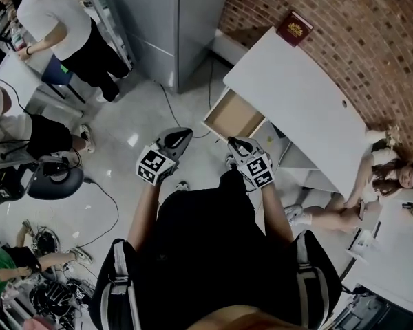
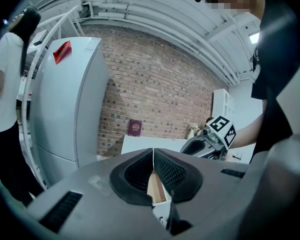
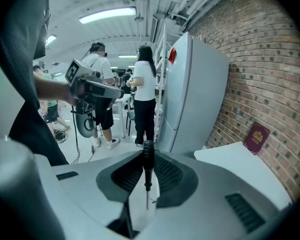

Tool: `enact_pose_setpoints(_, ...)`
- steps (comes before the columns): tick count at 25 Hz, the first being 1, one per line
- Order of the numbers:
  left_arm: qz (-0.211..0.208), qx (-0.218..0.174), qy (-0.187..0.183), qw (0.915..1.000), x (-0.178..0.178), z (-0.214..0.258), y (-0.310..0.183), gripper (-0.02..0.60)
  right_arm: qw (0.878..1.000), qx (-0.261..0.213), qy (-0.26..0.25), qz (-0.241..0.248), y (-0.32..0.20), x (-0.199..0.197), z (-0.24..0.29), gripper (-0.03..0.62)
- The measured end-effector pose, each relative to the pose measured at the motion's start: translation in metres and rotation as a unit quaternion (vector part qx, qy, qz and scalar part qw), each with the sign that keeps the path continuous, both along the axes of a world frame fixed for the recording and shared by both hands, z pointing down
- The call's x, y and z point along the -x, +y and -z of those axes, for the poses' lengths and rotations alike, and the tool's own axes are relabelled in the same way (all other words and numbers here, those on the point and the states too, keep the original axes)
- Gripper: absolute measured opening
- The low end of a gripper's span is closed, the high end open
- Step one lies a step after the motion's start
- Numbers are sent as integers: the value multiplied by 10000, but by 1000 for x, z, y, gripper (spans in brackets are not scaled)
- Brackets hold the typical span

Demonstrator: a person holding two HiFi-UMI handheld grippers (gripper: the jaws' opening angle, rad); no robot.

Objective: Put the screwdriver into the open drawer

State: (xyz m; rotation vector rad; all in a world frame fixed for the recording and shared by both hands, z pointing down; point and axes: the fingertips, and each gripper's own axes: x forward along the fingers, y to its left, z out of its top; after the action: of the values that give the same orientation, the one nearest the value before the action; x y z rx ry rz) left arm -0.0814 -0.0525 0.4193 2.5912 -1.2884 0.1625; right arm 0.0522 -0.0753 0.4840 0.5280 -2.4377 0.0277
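Vertically held, the screwdriver (image 3: 147, 170) points tip-down, handle up.

A red brick wall (image 1: 372, 40) ran behind the white counter (image 1: 296, 95); a grey fridge (image 1: 172, 26) stood left on the pale floor (image 1: 124, 115).

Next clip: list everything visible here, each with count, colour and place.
screwdriver: 1, black handle, clamped between the right gripper's jaws
drawer: 1, white, brown inside, pulled open from the desk
desk: 1, white, along the brick wall
book: 1, maroon, desk's far end
cabinet: 1, grey, tall, left of desk
bystanders: at least four, around the floor
left gripper: 1, grey, jaws together, empty
right gripper: 1, grey, holding screwdriver
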Motion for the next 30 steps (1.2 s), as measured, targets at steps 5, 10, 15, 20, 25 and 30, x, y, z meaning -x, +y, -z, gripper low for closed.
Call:
enact_pose_setpoints(5, 169, 133, 14, 9998, -6, -6, -5, 17, 9996, 153, 130, 184, -11, -5, -9, 123)
enact_pose_setpoints(10, 295, 222, -9, 9993, -11, -13, -9, 17, 9986, 282, 220, 386, -18, -8, -22, 123)
enact_pose_setpoints(15, 422, 428, -58, 9982, -15, -24, -11, 17, 9970, 393, 245, 618, -25, -11, -34, 123)
enact_pose_setpoints(20, 605, 704, -91, 9956, -15, -37, -10, 17, 9951, 538, 297, 772, -32, -16, -47, 123)
enact_pose_setpoints(25, 742, 826, -149, 9937, -20, -44, -19, 17, 9926, 583, 434, 974, -43, -25, -63, 123)
enact_pose_setpoints(30, 879, 870, -305, 9919, -25, -53, -25, 17, 9890, 646, 523, 1224, -45, -31, -79, 123)
